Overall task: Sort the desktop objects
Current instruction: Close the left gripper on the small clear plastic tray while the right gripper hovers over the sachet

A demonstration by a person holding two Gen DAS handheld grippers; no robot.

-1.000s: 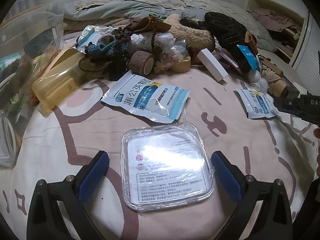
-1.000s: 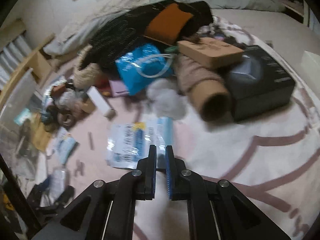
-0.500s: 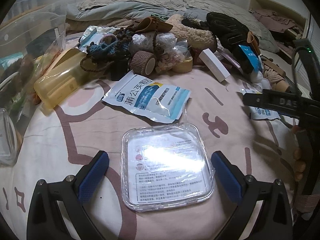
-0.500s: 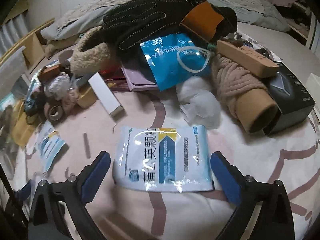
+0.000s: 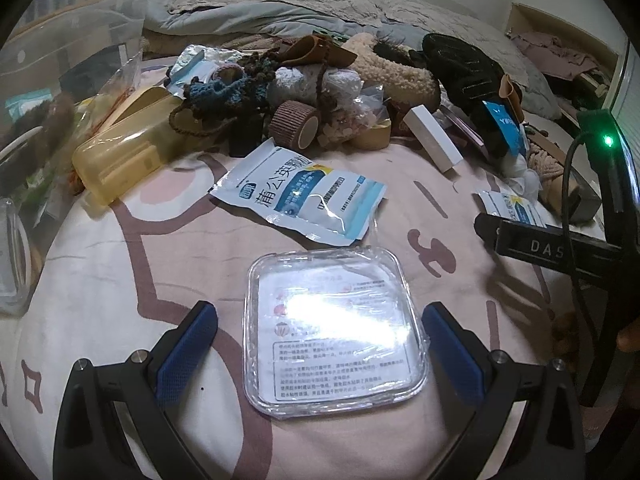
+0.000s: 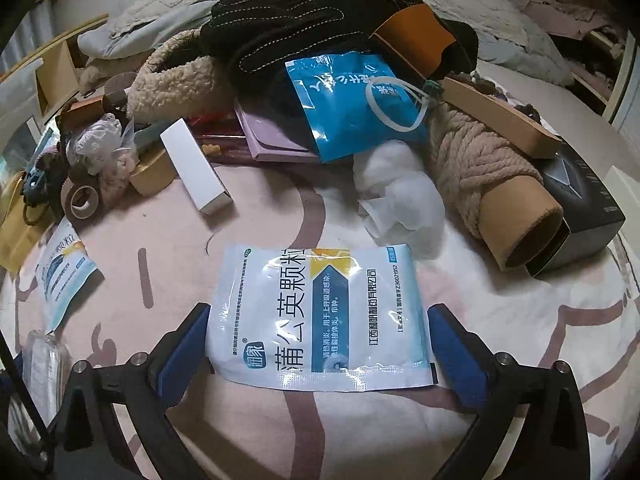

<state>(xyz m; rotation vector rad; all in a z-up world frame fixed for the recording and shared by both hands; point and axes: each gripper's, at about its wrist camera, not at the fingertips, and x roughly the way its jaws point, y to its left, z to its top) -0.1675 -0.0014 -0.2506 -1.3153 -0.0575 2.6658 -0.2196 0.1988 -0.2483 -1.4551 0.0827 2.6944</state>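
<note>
Your right gripper (image 6: 318, 350) hangs over the pink patterned bedspread (image 6: 360, 432) with its jaws spread wide, blue pads either side of the white-and-blue medicine sachet (image 6: 320, 320). The sachet lies flat between the pads; whether its edges touch them is hard to say, but nothing is squeezed. Take that sachet as your landmark. Just beyond it, a wad of white crumpled plastic (image 6: 404, 196) sits close to its far right corner. Further right of that, the yarn-wrapped cardboard tube (image 6: 492, 184) leans against a black box (image 6: 576, 208). Beyond the sachet to the left lies a white carton (image 6: 196, 170), clear of it. Behind everything, the black glove (image 6: 304, 28) and a blue pouch (image 6: 348, 104) top the heap. Well off to the sachet's left, a second sachet (image 6: 64, 276) lies near the bedspread's edge.

Your left gripper (image 5: 318, 354) is also released, pads wide apart around the clear square lid (image 5: 332, 328), which rests flat between them with gaps on both sides. Past the lid sits that second sachet (image 5: 300, 196), then a brown tape roll (image 5: 296, 124) and a yellow case (image 5: 120, 156) at the foot of the clutter. The right tool's black bar (image 5: 540, 244) shows at the right side.
</note>
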